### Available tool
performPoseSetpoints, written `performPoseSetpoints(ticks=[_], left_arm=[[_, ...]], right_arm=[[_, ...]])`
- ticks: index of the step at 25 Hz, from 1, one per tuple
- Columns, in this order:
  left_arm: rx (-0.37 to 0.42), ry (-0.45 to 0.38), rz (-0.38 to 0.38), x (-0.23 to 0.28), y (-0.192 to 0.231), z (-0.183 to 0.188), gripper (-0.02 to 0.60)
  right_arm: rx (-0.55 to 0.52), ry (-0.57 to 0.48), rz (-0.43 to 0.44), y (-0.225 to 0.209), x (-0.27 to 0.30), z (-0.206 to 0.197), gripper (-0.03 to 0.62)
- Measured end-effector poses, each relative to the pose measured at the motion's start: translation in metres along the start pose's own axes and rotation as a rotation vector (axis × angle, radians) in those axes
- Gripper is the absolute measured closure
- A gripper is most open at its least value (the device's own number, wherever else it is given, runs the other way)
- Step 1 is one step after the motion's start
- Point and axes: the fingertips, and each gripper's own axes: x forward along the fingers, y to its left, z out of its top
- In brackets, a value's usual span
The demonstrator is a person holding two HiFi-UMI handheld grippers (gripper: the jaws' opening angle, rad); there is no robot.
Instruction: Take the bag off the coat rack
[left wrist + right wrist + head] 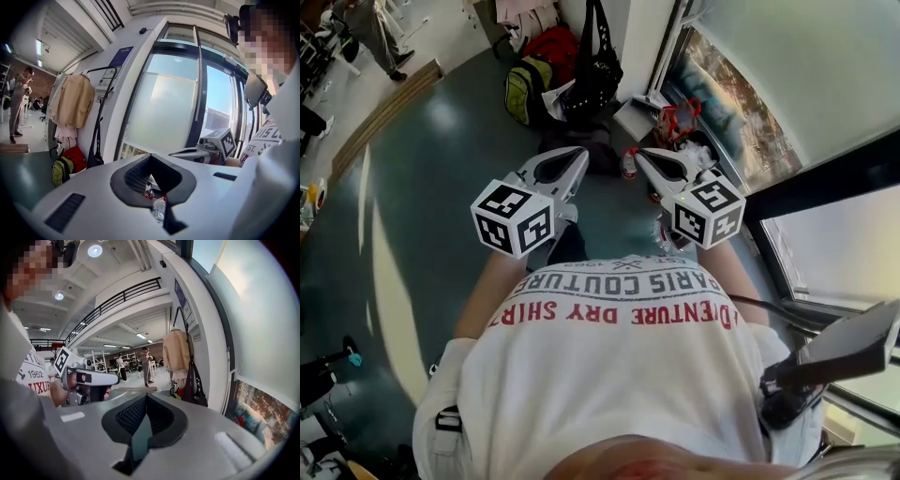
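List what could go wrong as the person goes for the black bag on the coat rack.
The black bag hangs close beside the beige coat; lifting its straps might drag the coat off.
The left gripper and right gripper are shut; they must open before any grasp.
Backpacks lying beneath it could trip the person.

The left forearm (487, 286) and right forearm (729, 270) reached forward side by side. The left gripper (574, 157) and right gripper (645, 156) pointed ahead, tips angled slightly toward each other, both with jaws pressed together and nothing between them.
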Motion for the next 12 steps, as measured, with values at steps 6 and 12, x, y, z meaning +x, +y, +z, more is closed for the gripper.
performPoseSetpoints(ticks=[6,12], left_arm=[[-0.008,0.046,-0.039,0.083,0.128,0.047,0.58],[0.001,0.09,-0.046,0.153,0.275,0.106,0.58]], right_arm=[[0.052,0.025,-0.051,-0.087,0.114,0.042,0.591],[0.083,0.002,-0.114,-0.173,0.242,0.109,0.591]])
